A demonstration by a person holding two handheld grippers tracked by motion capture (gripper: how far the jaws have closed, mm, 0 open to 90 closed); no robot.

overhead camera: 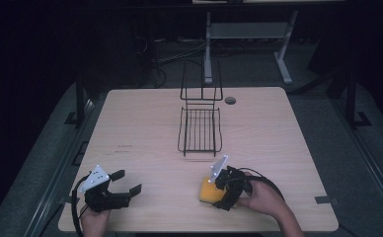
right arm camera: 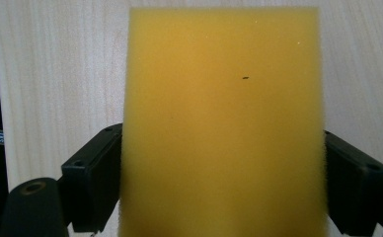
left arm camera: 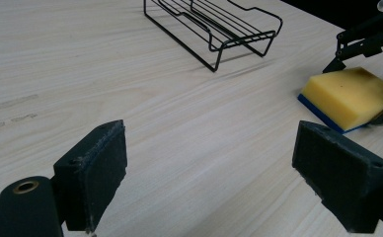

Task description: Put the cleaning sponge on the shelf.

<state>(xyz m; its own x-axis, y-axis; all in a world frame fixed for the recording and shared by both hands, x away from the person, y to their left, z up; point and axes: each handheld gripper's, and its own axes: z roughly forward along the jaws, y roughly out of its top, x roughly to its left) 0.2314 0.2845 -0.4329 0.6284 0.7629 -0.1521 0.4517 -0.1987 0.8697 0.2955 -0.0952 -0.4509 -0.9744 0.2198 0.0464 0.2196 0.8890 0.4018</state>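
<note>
Yellow sponge (overhead camera: pixel 210 191) with blue underside, lying flat on the wooden table (overhead camera: pixel 145 123) near the front edge, right of centre. Blue layer visible along the lower edge in the left gripper view (left arm camera: pixel 350 96); yellow face uppermost, 1 small dark speck on it in the right gripper view (right arm camera: pixel 223 123).

Right gripper (overhead camera: pixel 219 190) positioned over the sponge, 1 jaw at each long side. Jaws flush against both sponge flanks in the right gripper view, sponge between them and resting on the table. Grip pressure not determinable; no visible squeezing of the foam. Right hand (overhead camera: pixel 263 197) behind the gripper, cable looping beside it.

Left gripper (overhead camera: pixel 125 190) well apart from the sponge, at the front left of the table, held by the left hand (overhead camera: pixel 95 221). Jaws spread wide, nothing between them, bare tabletop beneath in the left gripper view (left arm camera: pixel 209 177).

Black wire rack (overhead camera: pixel 200 118) standing at the table's centre, farther back than both grippers, upright back section at its far end, well apart from the sponge. Same rack at the top of the left gripper view (left arm camera: pixel 214 24). Small round grommet (overhead camera: pixel 230 100) in the tabletop just right of the rack's back.
</note>
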